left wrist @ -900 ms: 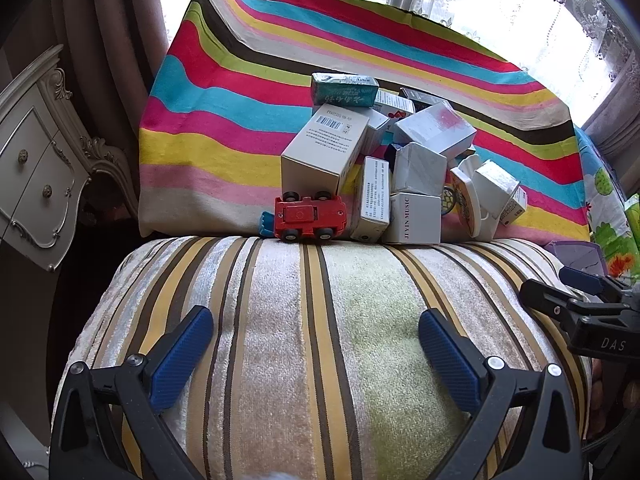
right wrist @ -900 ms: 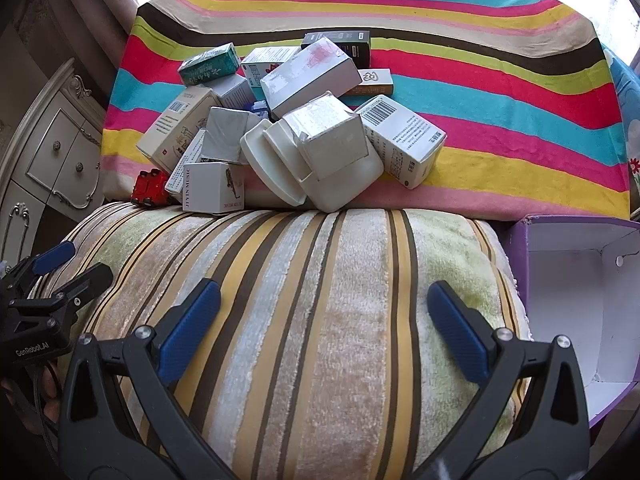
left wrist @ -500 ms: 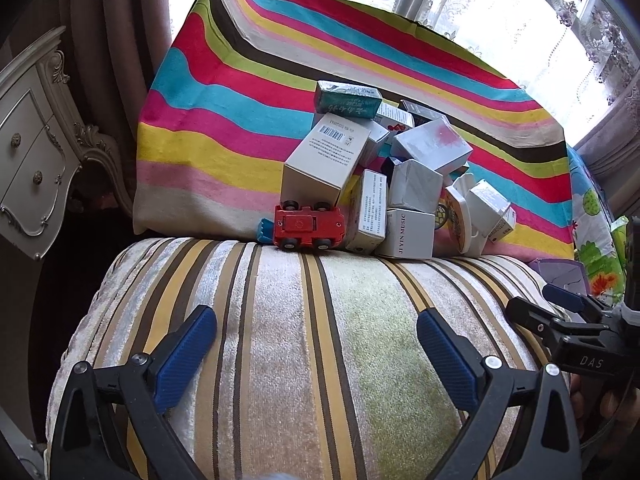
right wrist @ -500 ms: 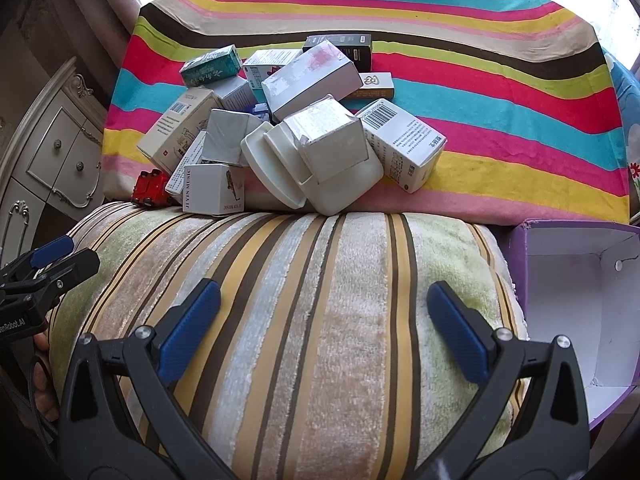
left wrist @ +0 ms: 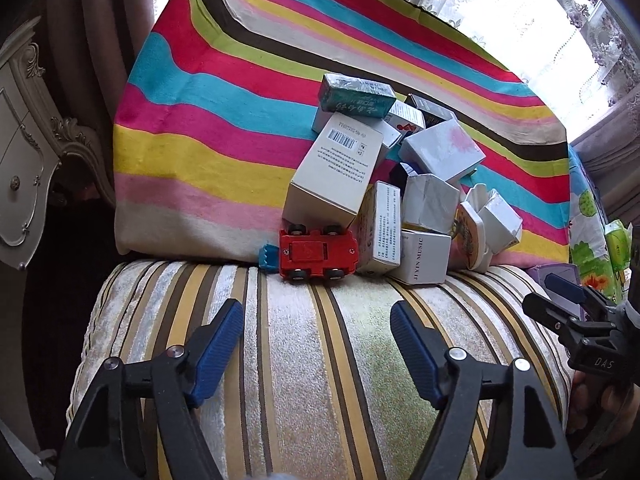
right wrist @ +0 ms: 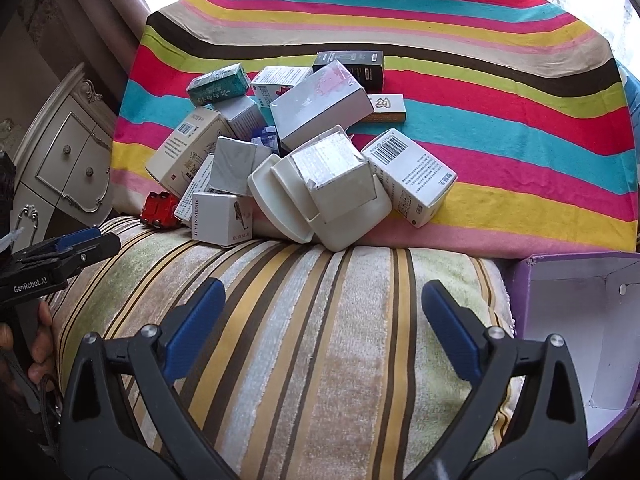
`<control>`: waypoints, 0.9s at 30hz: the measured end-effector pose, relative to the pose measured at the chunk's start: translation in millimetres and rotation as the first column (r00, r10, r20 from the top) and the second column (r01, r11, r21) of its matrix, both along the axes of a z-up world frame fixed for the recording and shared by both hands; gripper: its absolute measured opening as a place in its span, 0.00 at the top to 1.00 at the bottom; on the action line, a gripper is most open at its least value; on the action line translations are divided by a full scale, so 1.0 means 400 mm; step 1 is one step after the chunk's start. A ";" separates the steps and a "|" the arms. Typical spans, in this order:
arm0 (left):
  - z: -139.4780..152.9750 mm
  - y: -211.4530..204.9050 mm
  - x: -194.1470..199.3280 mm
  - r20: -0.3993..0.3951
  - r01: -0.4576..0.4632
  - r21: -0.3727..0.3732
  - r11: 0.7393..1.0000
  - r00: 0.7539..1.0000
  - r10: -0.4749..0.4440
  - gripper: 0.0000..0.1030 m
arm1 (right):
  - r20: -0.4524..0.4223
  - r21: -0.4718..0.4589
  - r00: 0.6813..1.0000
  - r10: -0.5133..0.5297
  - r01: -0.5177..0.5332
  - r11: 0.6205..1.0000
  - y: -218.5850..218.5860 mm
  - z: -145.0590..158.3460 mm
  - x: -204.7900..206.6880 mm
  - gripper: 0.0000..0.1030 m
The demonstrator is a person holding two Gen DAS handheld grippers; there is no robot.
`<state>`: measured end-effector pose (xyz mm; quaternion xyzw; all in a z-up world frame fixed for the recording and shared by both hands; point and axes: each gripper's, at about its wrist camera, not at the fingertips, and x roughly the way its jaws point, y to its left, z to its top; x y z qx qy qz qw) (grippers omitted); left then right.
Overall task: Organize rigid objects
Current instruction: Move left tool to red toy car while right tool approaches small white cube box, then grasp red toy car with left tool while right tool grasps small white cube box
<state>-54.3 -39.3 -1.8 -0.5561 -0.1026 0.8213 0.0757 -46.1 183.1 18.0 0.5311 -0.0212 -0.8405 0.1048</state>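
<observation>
Over the striped cushion, left wrist view:
Left gripper (left wrist: 316, 328): we hold it spread wide above the striped cushion (left wrist: 296, 360), nothing between its blue pads.
Red toy car (left wrist: 318, 254): it lies at the cushion's far edge, underside and wheels turned toward us, with a small blue piece (left wrist: 268, 258) just beside it.
Tall white barcode box (left wrist: 334, 172): it leans tilted, its lower edge resting on the car.
Teal box (left wrist: 354, 98): it sits on top of the pile of boxes (left wrist: 424, 184), which is heaped against the rainbow-striped blanket (left wrist: 208, 120).
"JI YIN MUSIC" box (left wrist: 424, 256): it stands at the pile's front, touching the cushion.
Right gripper (left wrist: 568, 312): we see it at the right edge, side on; from here we cannot tell how far it is spread.
White cabinet (left wrist: 24, 140): it stands far left.

Over the same cushion, right wrist view:
Right gripper (right wrist: 322, 322): released, fingers wide apart, holding nothing.
Pile: white boxes and a cream hinged case (right wrist: 316, 208) are heaped where cushion meets blanket.
Barcode carton (right wrist: 410, 176): it lies tilted at the pile's right side.
Black box (right wrist: 352, 68): it lies at the back of the pile.
Red toy car (right wrist: 160, 210): it shows at the pile's left end.
Purple box (right wrist: 576, 328): it sits open to the right of the cushion, white inside.
Left gripper (right wrist: 76, 248): it shows at the left edge, side on.
</observation>
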 end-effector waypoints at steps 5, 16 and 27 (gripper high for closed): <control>-0.020 -0.065 -0.053 0.055 -0.005 0.055 0.998 0.998 0.002 0.58 | -0.046 0.044 0.998 0.042 -0.040 0.998 -0.012 0.019 -0.027 0.07; -0.126 -0.144 -0.156 0.217 -0.060 0.198 0.978 0.976 0.016 0.81 | -0.057 0.080 0.995 0.085 -0.080 0.994 -0.018 0.008 -0.087 0.11; -0.135 -0.167 -0.177 0.202 -0.060 0.211 0.976 0.979 0.016 0.81 | -0.020 0.048 0.992 0.121 -0.120 0.992 -0.031 -0.016 -0.102 0.15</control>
